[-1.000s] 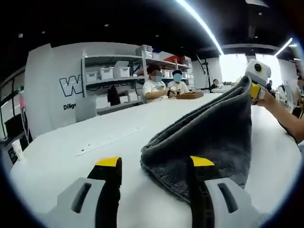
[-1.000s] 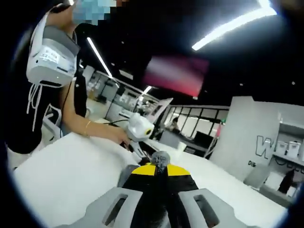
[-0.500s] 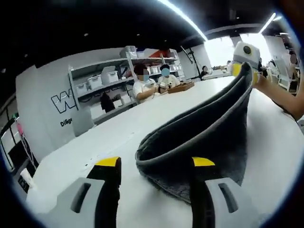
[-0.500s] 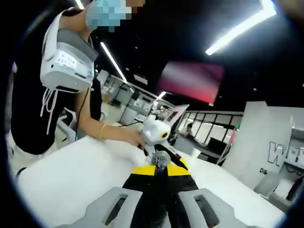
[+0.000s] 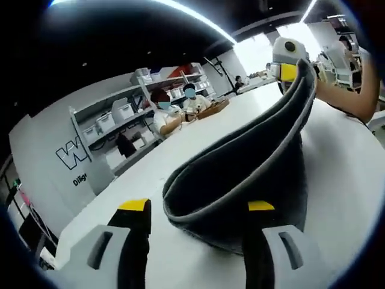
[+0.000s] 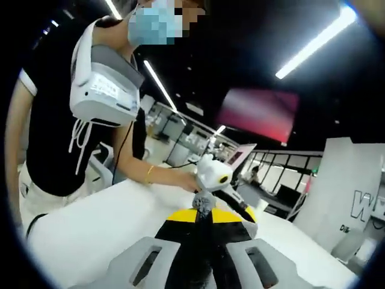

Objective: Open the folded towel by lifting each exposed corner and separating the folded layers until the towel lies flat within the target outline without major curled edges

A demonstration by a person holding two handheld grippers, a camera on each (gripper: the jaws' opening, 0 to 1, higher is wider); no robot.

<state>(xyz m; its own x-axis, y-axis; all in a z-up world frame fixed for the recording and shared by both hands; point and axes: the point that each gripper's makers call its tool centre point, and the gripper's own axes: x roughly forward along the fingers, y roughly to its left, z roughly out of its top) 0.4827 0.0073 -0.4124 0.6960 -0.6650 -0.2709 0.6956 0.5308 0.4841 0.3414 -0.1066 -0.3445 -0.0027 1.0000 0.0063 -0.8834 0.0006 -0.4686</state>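
**Grey towel lifted by one corner above a white tabletop**

In the left gripper view, the left claw [image 5: 195, 211] has its two yellow-tipped jaws spread wide apart, holding nothing. A dark grey towel [image 5: 252, 174] lies just ahead of it, its near folded edge resting on the white tabletop [image 5: 343, 174] beside the claw's right jaw. From there the towel rises in a curved, two-layered sheet to its far corner, which the right claw [image 5: 287, 71] pinches up high, ahead and to the right. A person's forearm [image 5: 346, 99] extends behind that claw.

In the right gripper view, the right claw [image 6: 203, 212] is pressed together on a small tuft of grey towel [image 6: 203, 202] at its tips. Beyond it, the left claw's white body [image 6: 213, 174] sits in the person's hand [image 6: 180, 179]. Shelving [image 5: 138, 114] and seated people [image 5: 177, 108] stand far behind.
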